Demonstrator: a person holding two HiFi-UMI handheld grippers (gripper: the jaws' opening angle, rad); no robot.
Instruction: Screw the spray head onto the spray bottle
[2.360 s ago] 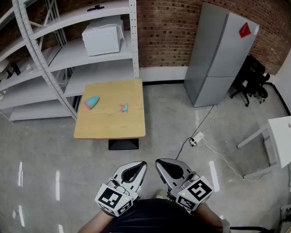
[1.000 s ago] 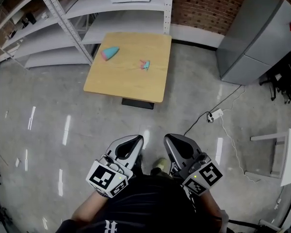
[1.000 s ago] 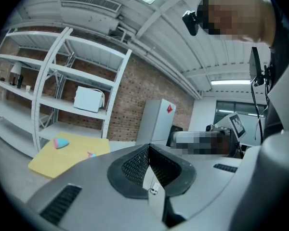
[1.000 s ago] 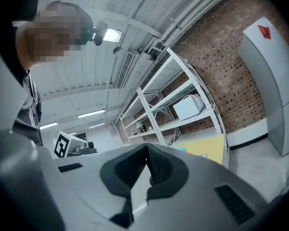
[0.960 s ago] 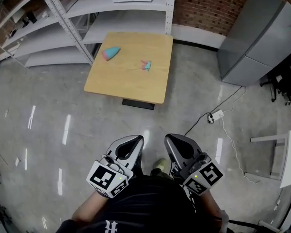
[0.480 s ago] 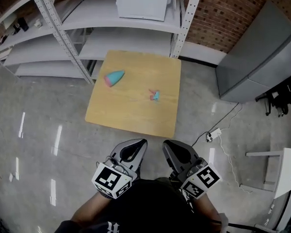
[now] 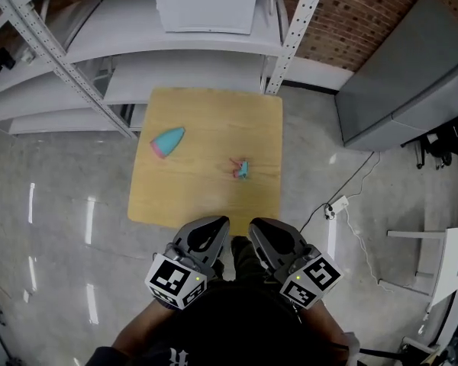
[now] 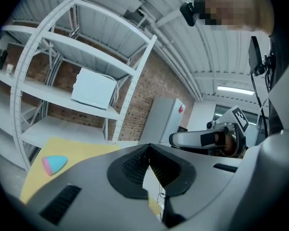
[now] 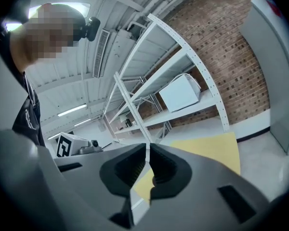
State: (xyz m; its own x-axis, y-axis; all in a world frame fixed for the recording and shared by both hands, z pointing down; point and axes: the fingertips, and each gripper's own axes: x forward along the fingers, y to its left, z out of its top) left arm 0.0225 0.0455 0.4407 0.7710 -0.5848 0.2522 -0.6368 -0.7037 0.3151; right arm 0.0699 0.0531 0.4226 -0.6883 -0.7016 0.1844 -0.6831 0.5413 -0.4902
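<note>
A teal, cone-shaped spray bottle (image 7: pixel 168 141) with a pink end lies on its side on the left half of a square, light wooden table (image 7: pixel 206 200). Well apart from it, right of the table's middle, lies a small pink and teal piece that seems to be the spray head (image 7: pixel 240 168), though it is too small in the head view to make out its parts. Neither is touched by anything. The left gripper's view shows the spray bottle (image 8: pixel 54 162) again, lying low at the left on the yellowish table top (image 8: pixel 82 146). At the table's near edge, the grey left gripper (image 7: pixel 218 224) and grey right gripper (image 7: pixel 256 226) are held side by side and close together in front of the person's dark-clothed body, each with its black-and-white marker cube toward the person. The left gripper (image 8: pixel 148 150) has its black ribbed pads pressed together with nothing between them, and the right gripper (image 9: pixel 148 150) is likewise closed and empty. Behind the table stands a white metal shelving rack (image 7: pixel 290 29) with a white box (image 7: pixel 206 2) on one shelf, against a red brick wall (image 7: pixel 351 6). A tall grey cabinet (image 7: pixel 412 75) stands to the right. A white power strip (image 7: pixel 332 204) with its cable lies on the polished grey concrete floor (image 7: pixel 61 219).
</note>
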